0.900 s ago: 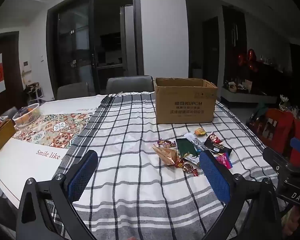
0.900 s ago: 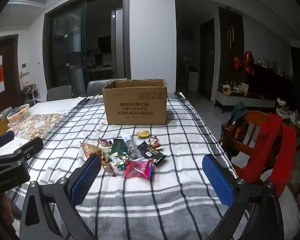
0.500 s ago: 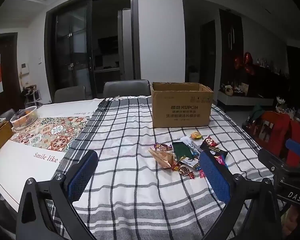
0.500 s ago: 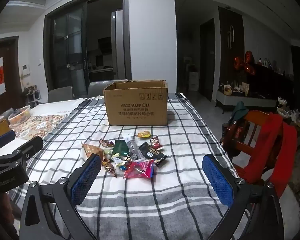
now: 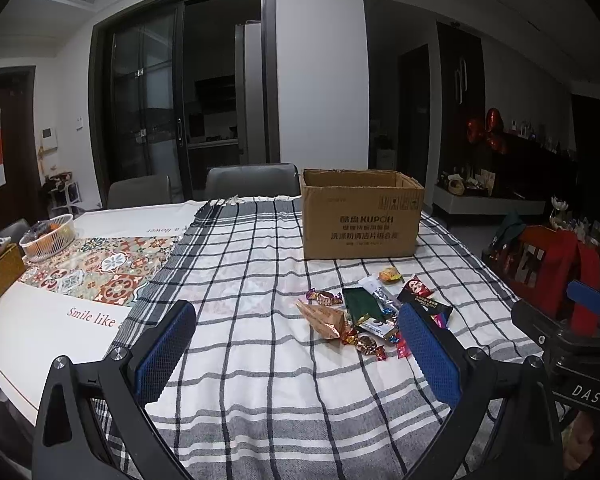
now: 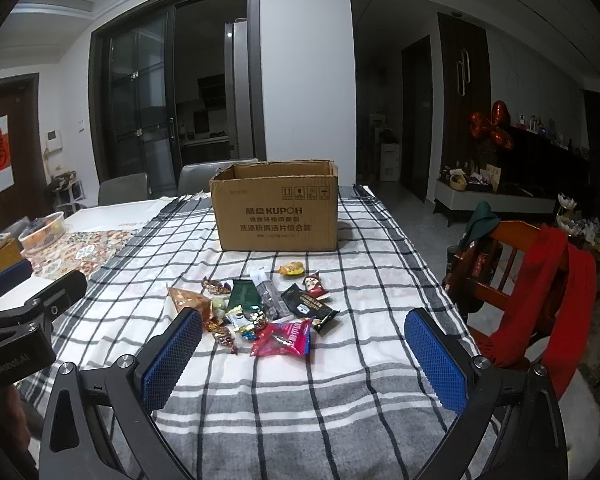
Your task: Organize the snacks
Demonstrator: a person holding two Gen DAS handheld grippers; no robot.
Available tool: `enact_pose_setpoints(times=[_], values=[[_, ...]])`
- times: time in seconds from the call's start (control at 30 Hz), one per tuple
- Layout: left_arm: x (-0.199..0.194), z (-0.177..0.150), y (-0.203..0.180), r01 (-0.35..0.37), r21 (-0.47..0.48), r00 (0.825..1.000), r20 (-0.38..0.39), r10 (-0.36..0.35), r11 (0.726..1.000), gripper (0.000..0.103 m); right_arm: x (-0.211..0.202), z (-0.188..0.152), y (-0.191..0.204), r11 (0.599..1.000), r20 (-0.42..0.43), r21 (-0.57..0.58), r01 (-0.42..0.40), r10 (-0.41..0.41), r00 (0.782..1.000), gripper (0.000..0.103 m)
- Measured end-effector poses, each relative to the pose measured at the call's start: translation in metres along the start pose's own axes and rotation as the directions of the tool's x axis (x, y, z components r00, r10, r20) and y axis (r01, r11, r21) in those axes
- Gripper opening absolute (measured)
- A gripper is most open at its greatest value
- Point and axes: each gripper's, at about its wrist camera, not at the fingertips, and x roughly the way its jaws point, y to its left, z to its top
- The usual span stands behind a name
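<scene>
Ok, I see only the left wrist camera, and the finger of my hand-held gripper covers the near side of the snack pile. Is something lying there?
Observer: Yes, a pink packet lies flat at the near edge of the pile.
Operator: Is the other gripper holding anything?
Observer: No, the right hand-held gripper is open and empty, above the cloth in front of the pile.

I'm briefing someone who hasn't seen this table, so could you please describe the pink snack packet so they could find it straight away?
Start at the open cardboard box on the checked tablecloth. In front of it lies a heap of snacks. The pink packet is at the heap's near edge, farthest from the box: flat, bright magenta, the only pink wrapper there.
</scene>
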Motion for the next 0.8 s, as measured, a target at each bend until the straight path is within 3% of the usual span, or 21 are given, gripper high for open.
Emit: enact_pose_setpoints(times=[0.8], values=[[-0.0034,-0.0003,0.0029,0.01,-0.006,1.0,0.008,-0.01,1.0,0.103,-0.0015,0.0013,0.0011,1.0,0.004,0.004,-0.003,0.003,1.0,0.102]])
